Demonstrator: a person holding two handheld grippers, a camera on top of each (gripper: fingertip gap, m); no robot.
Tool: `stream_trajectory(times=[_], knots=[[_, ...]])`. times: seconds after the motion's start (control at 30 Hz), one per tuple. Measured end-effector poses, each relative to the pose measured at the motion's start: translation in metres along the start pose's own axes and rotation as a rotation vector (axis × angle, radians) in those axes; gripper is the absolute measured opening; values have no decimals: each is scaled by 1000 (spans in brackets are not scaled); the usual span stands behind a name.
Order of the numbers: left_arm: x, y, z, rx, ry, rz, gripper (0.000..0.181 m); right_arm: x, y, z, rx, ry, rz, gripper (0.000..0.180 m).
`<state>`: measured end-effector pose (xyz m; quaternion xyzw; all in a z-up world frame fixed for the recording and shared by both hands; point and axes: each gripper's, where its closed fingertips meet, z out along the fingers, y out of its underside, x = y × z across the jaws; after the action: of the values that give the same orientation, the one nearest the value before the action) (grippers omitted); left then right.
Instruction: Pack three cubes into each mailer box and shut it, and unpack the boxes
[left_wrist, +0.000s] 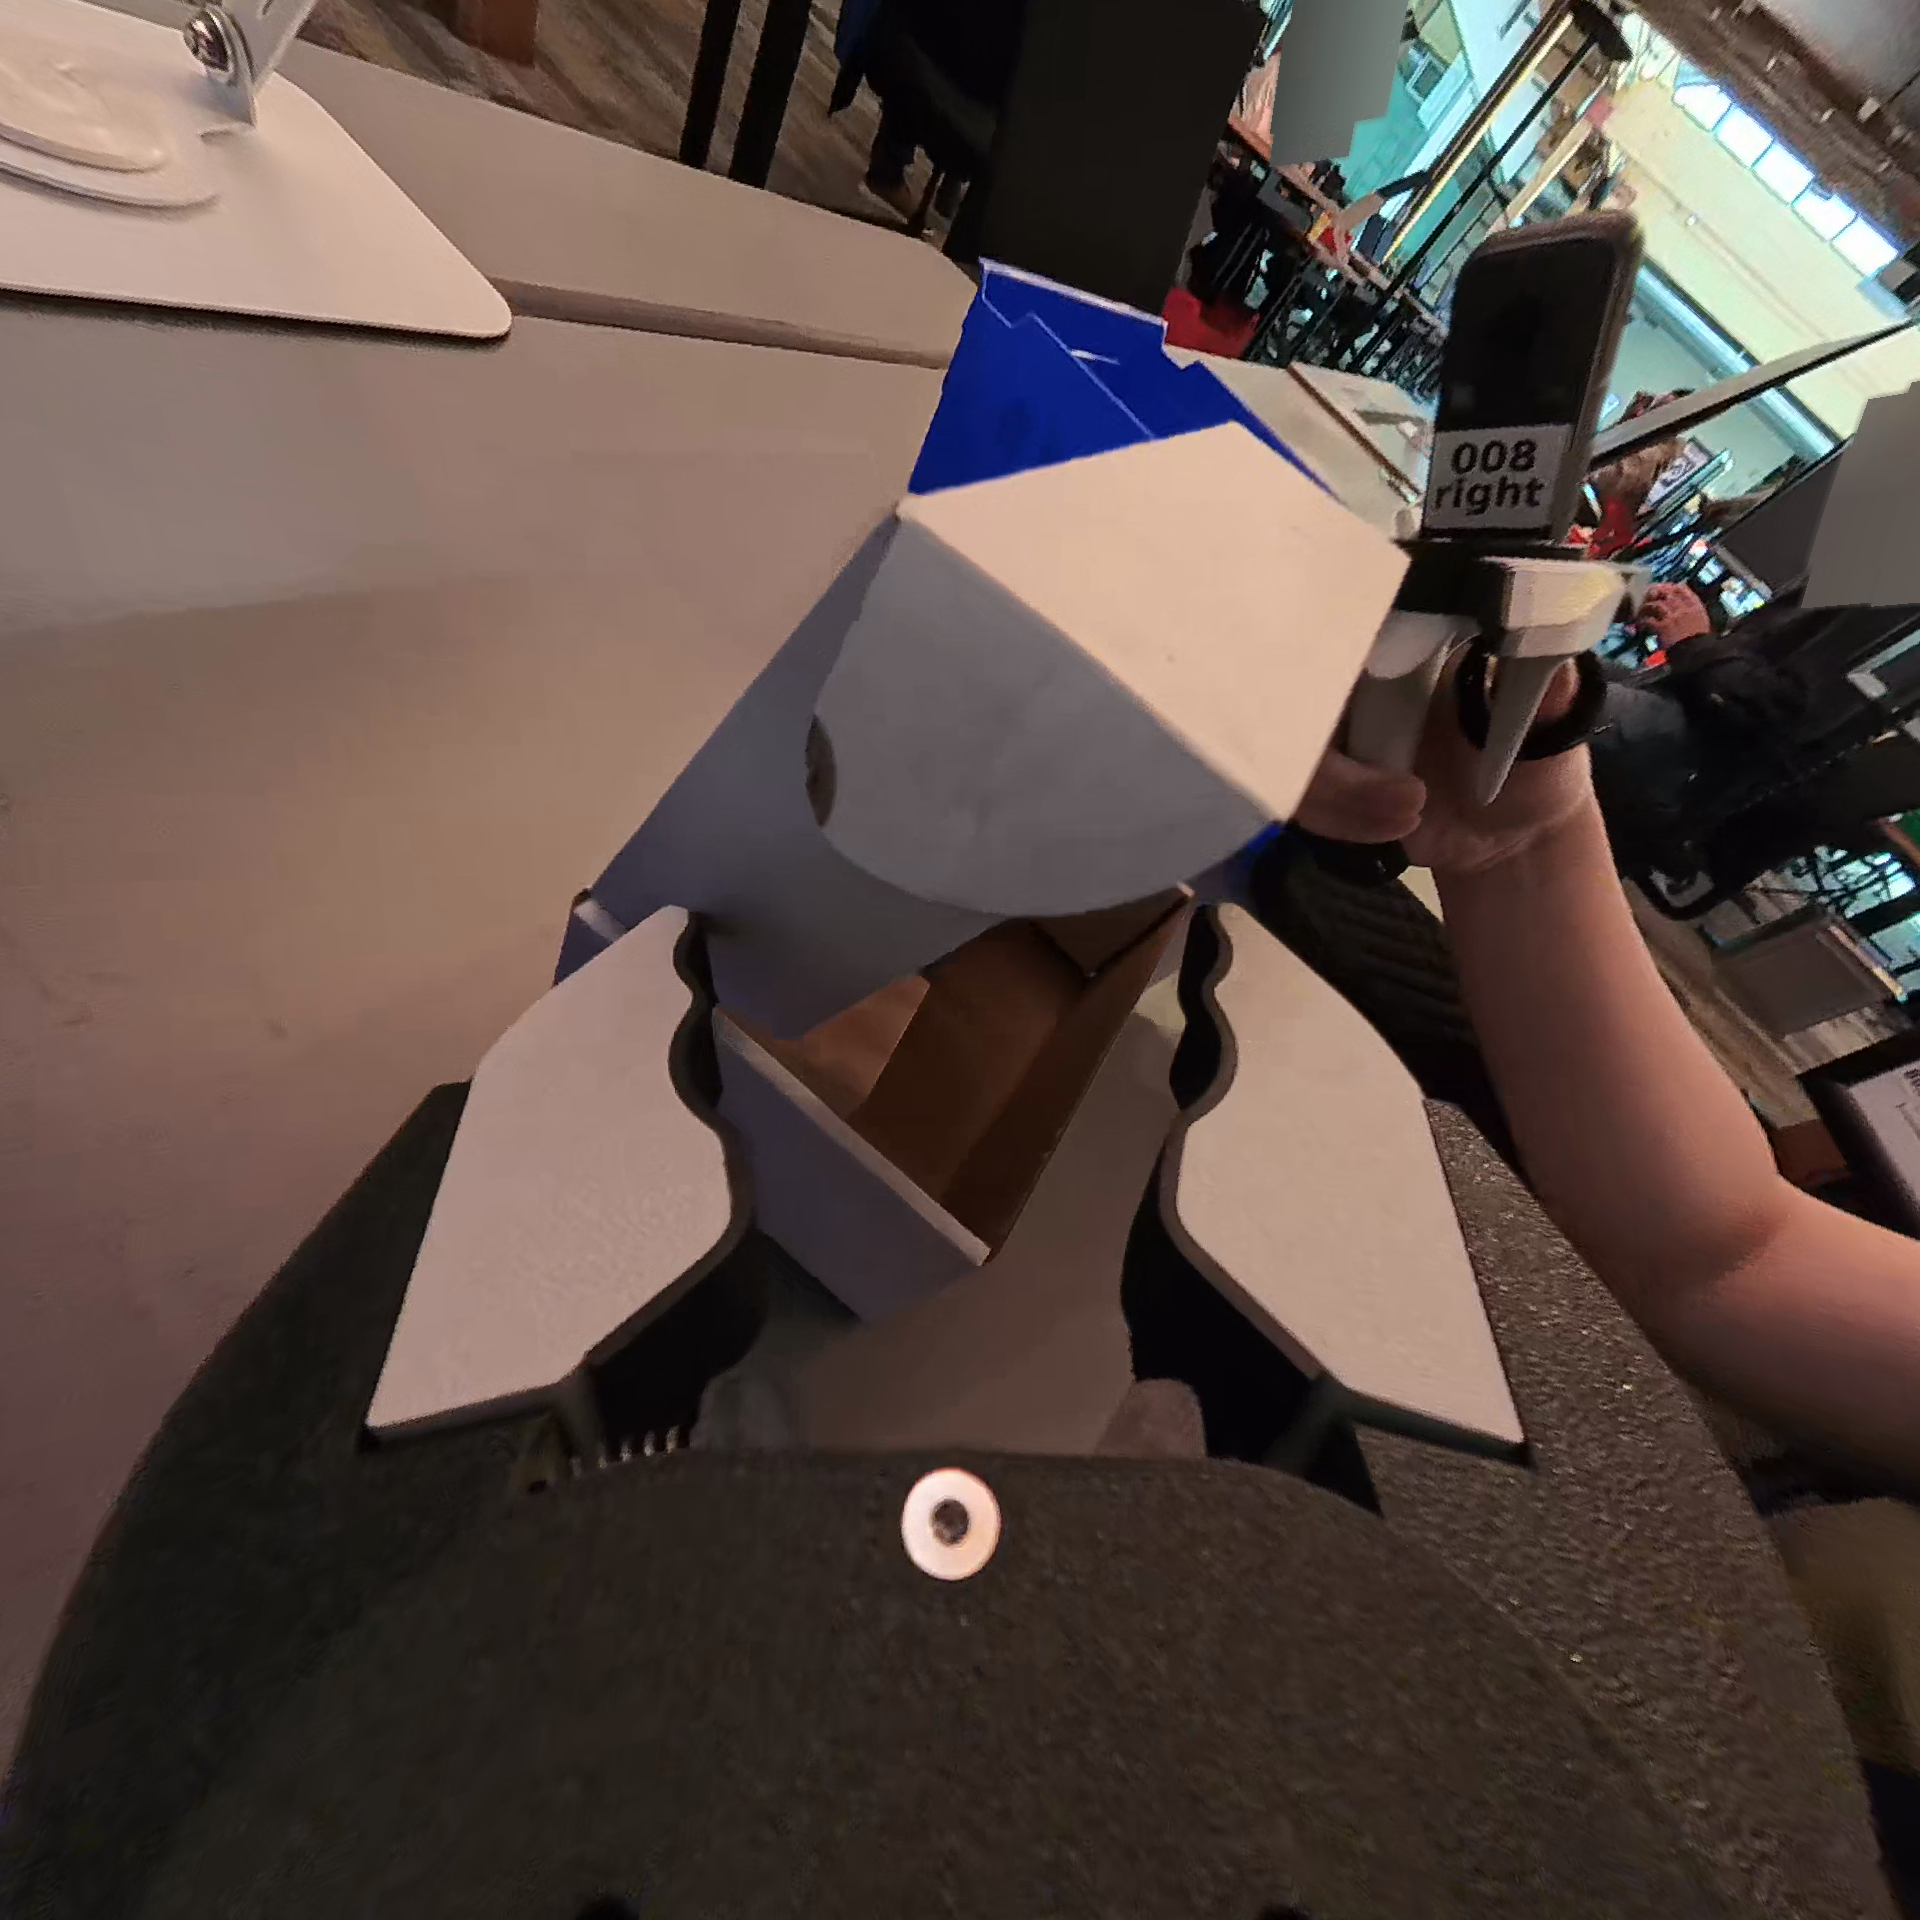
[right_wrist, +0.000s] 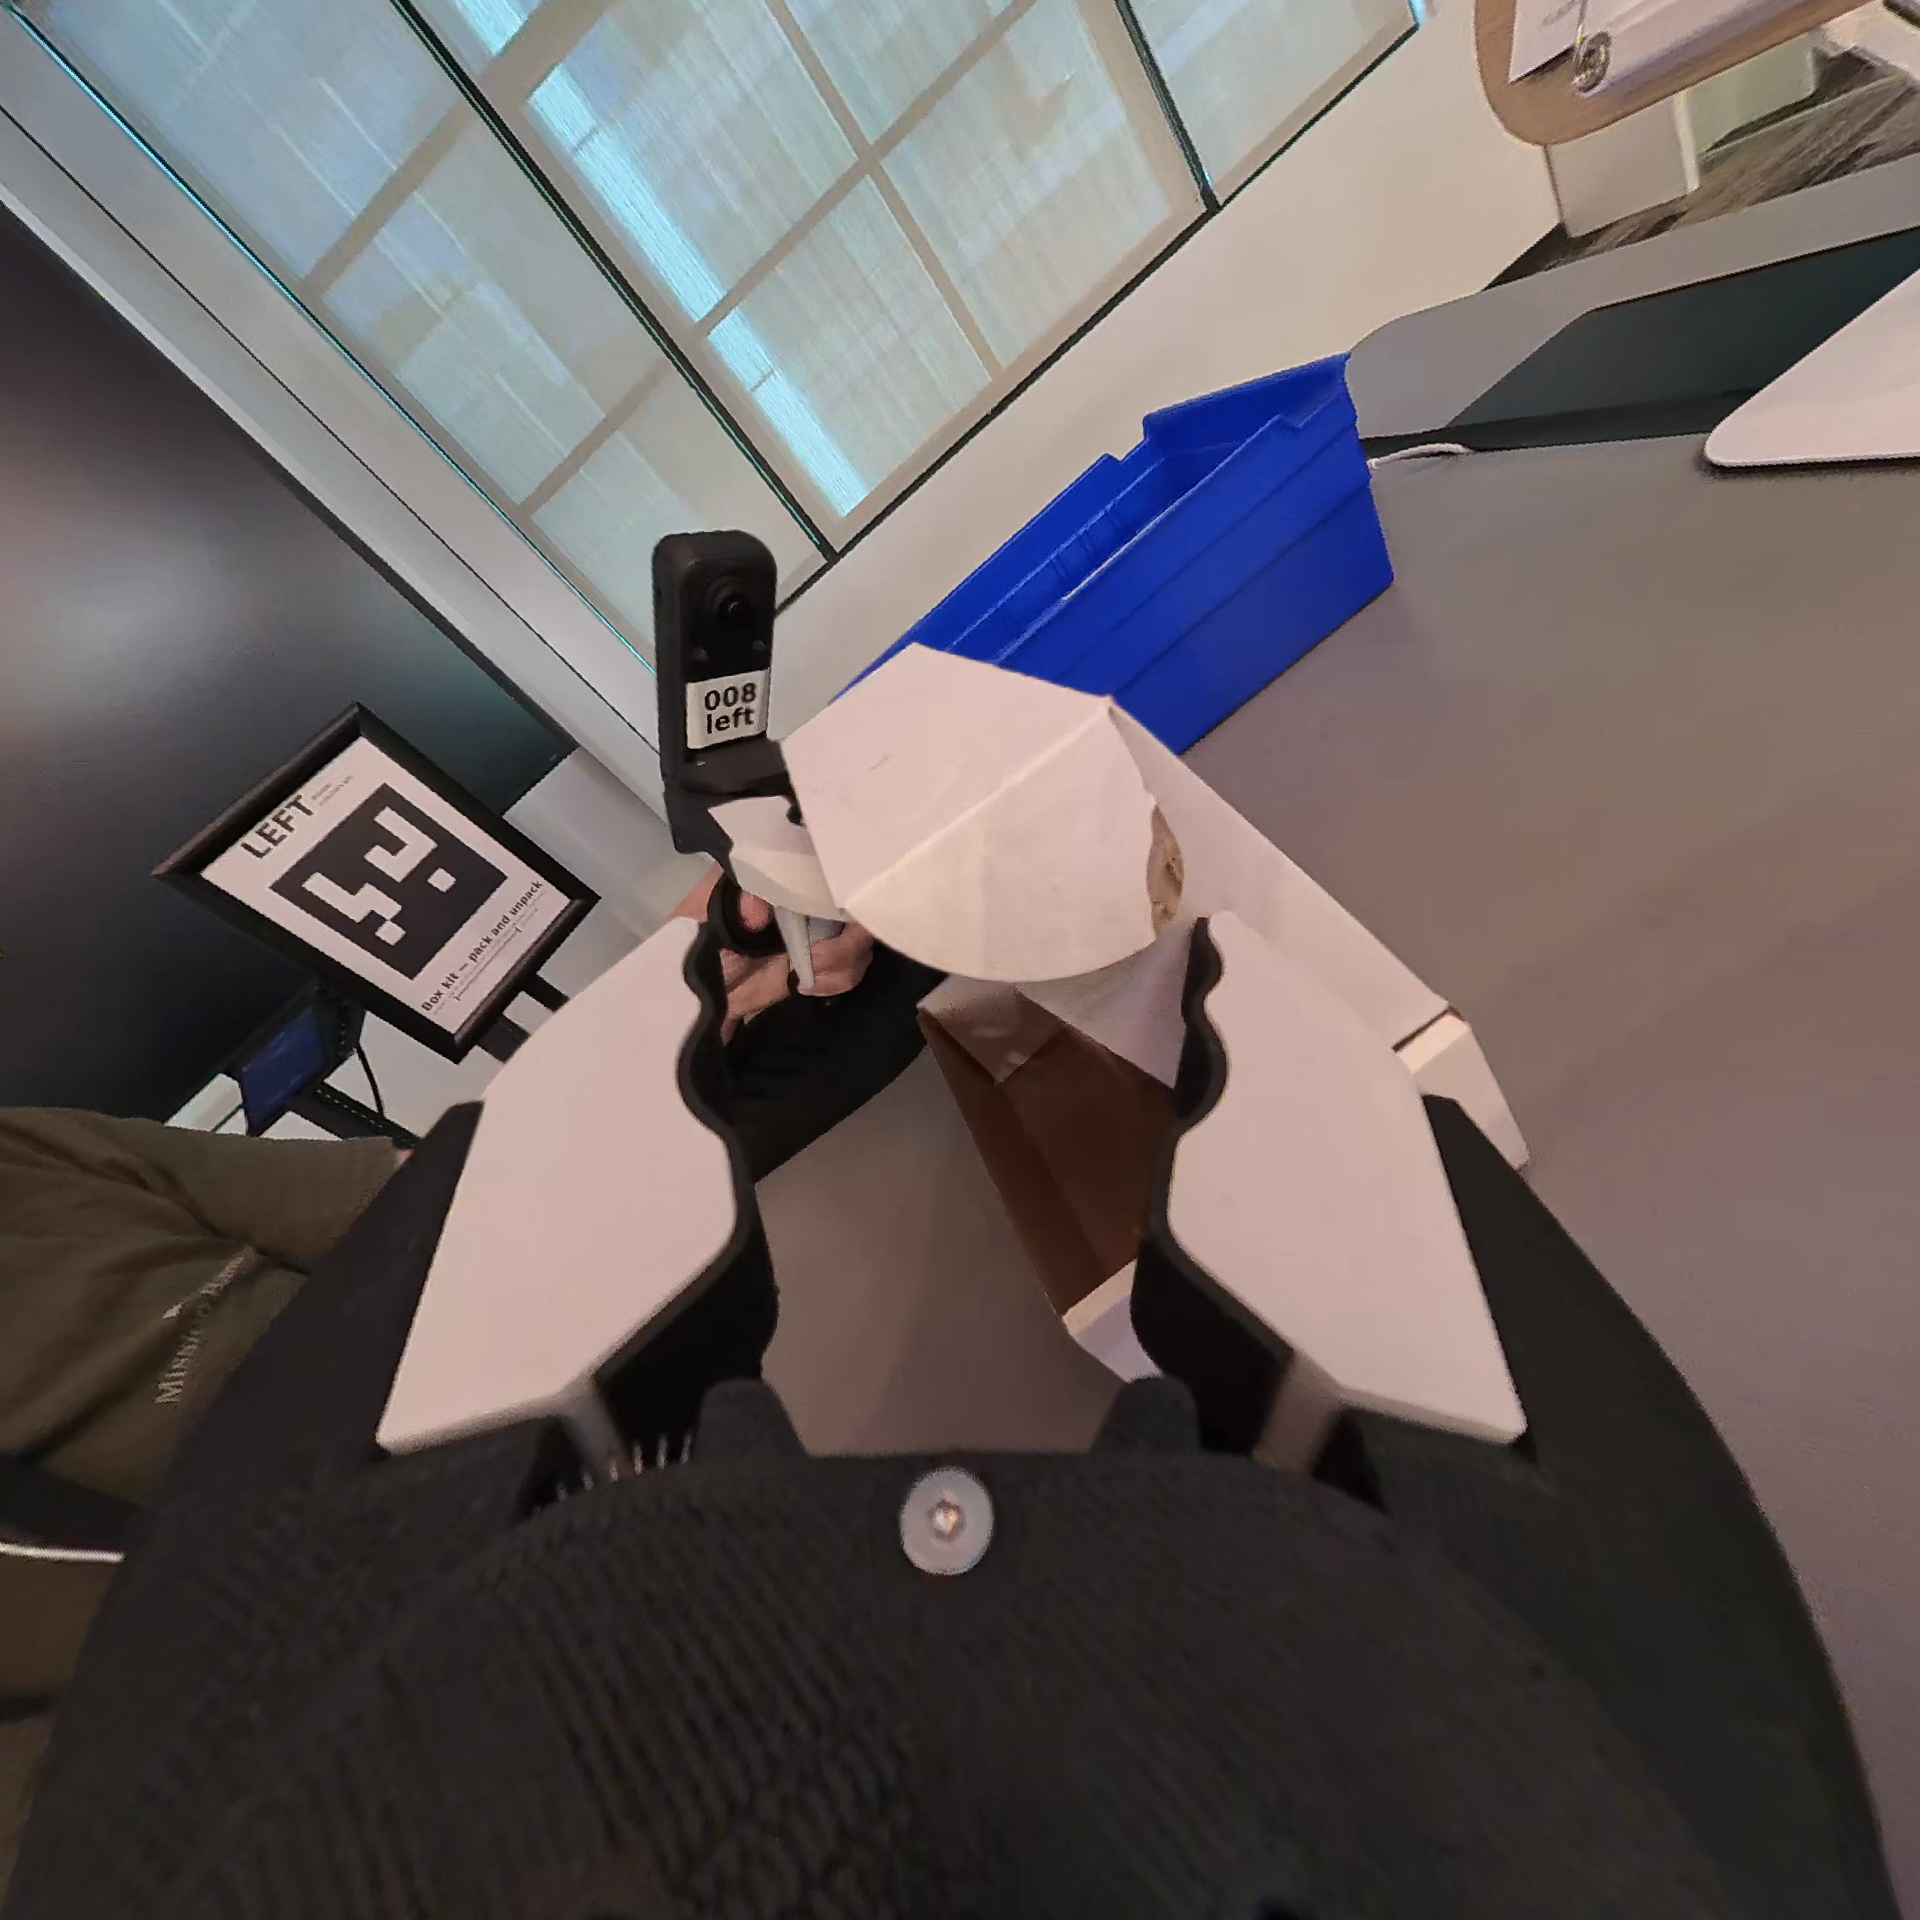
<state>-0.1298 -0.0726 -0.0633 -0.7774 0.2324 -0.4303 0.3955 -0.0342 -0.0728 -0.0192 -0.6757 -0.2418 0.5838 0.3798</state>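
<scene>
A white mailer box with a brown inside stands on the grey table. Its lid is half lowered, with the rounded tuck flap hanging over the opening. My left gripper is open, and the box's near corner sits between its fingers. My right gripper is open on the opposite side of the box, whose side wall lies beside the right finger. Each gripper's far end is hidden behind the lid in the other's view. No cubes show.
A blue plastic bin stands just behind the box and also shows in the right wrist view. A white mat lies at the table's far left. A framed marker sign stands off the table. A hand holds the right gripper.
</scene>
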Motion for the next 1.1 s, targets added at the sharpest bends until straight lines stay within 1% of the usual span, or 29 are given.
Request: stream_trajectory(times=[0.2, 0.27, 0.37, 0.43, 0.5, 0.63, 0.7, 0.77, 0.83, 0.9, 0.93, 1.03, 1.1], knots=[[-3, 16, 3, -59, -56, 64, 90, -5, 13, 1, -42, 12, -44, 86], [-4, 20, 4, -80, -81, 101, 88, -2, 21, 1, -73, 39, -59, 85], [1, 26, 4, -126, -87, 164, 94, -3, 27, -2, -81, 43, -66, 85], [8, 32, 1, -161, -69, 201, 101, -5, 28, -2, -84, 38, -65, 86], [16, 38, -2, -191, -48, 215, 103, -6, 29, -3, -90, 43, -76, 86], [28, 41, -10, -162, -30, 193, 104, -5, 30, -2, -101, 56, -85, 85], [29, 38, -17, -140, -58, 156, 103, -4, 30, -4, -113, 65, -91, 85], [29, 32, -25, -108, -92, 152, 104, -4, 27, -7, -100, 75, -97, 86], [35, 21, -32, -62, -112, 191, 105, -5, 18, -9, -57, 90, -127, 86], [40, 11, -38, -30, -147, 265, 103, -9, 9, -11, -21, 123, -224, 86], [38, 7, -40, -28, -186, 323, 103, -10, 7, -12, -22, 165, -308, 87], [28, 2, -46, -49, -355, 537, 106, -13, 8, -17, -61, 353, -681, 88], [23, -3, -51, -22, -461, 676, 92, -11, 15, -19, -118, 483, -922, 87]])
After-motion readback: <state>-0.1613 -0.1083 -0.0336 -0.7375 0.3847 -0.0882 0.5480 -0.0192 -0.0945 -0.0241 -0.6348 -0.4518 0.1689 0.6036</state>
